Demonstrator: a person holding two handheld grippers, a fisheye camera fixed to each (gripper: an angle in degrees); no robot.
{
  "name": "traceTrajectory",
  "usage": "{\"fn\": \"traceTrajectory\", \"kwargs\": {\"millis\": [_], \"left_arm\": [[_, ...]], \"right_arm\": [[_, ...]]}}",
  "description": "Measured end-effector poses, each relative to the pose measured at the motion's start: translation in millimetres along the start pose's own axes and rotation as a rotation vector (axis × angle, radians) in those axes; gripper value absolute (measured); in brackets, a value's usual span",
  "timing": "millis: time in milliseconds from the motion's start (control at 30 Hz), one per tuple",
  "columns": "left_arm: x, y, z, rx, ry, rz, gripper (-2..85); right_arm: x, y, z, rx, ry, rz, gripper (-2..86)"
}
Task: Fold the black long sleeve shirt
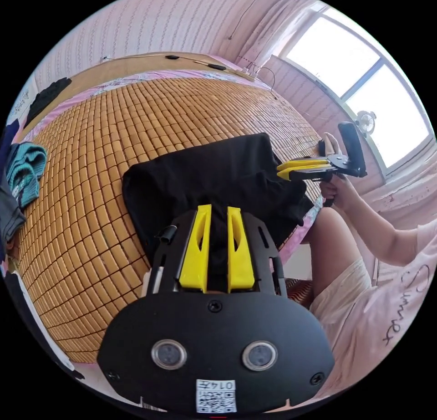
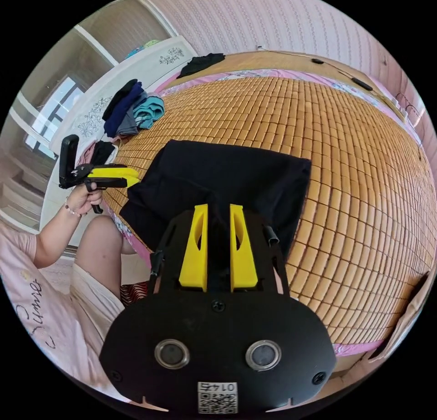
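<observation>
The black long sleeve shirt [image 1: 205, 174] lies bunched into a rough rectangle on the bamboo mat [image 1: 114, 133], close to the bed's near edge. My left gripper [image 1: 219, 210] has its yellow jaws close together with black cloth pinched between them at the shirt's near side. In the same view, the right gripper [image 1: 279, 169], held in a hand, bites the shirt's right edge. In the right gripper view, the right gripper [image 2: 219, 208] is shut on a raised fold of the shirt [image 2: 236, 174], and the left gripper [image 2: 135, 177] grips its left corner.
A pile of folded clothes [image 2: 132, 110] sits at the mat's far side, with a teal garment [image 1: 25, 169] in it. Another dark garment [image 2: 200, 62] lies near the headboard. The person's leg [image 1: 337, 247] stands beside the bed's edge. A bright window [image 1: 364, 83] is to the right.
</observation>
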State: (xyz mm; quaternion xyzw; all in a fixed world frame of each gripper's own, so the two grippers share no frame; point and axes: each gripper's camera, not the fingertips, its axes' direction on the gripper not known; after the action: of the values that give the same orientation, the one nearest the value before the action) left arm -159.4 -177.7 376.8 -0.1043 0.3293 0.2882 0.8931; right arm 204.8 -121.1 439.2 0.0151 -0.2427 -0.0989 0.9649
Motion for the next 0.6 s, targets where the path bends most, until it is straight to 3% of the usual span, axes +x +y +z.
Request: {"fn": "traceTrajectory", "kwargs": {"millis": [100, 233, 367, 500, 600], "left_arm": [[0.1, -11.0, 40.7, -0.141, -0.009, -0.019, 7.9], [4.7, 5.0, 22.9, -0.058, 0.06, 0.022, 2.3], [27.5, 52.1, -9.0, 0.005, 0.178, 0.134, 1.8], [37.2, 96.3, -14.2, -0.053, 0.217, 0.126, 3.6], [45.3, 116.1, -19.2, -0.075, 0.135, 0.11, 3.9]], "right_arm": [[-9.3, -11.3, 28.3, -0.08, -0.007, -0.02, 5.8], [-15.5, 1.6, 1.7, 0.041, -0.096, -0.046, 2.1], [-42.8, 37.7, -33.0, 0.087, -0.215, -0.229, 0.9], [-68.4, 67.8, -27.7, -0.075, -0.135, -0.308, 0.6], [-82.6, 65.1, -27.6, -0.106, -0.072, -0.331, 0.3]]}}
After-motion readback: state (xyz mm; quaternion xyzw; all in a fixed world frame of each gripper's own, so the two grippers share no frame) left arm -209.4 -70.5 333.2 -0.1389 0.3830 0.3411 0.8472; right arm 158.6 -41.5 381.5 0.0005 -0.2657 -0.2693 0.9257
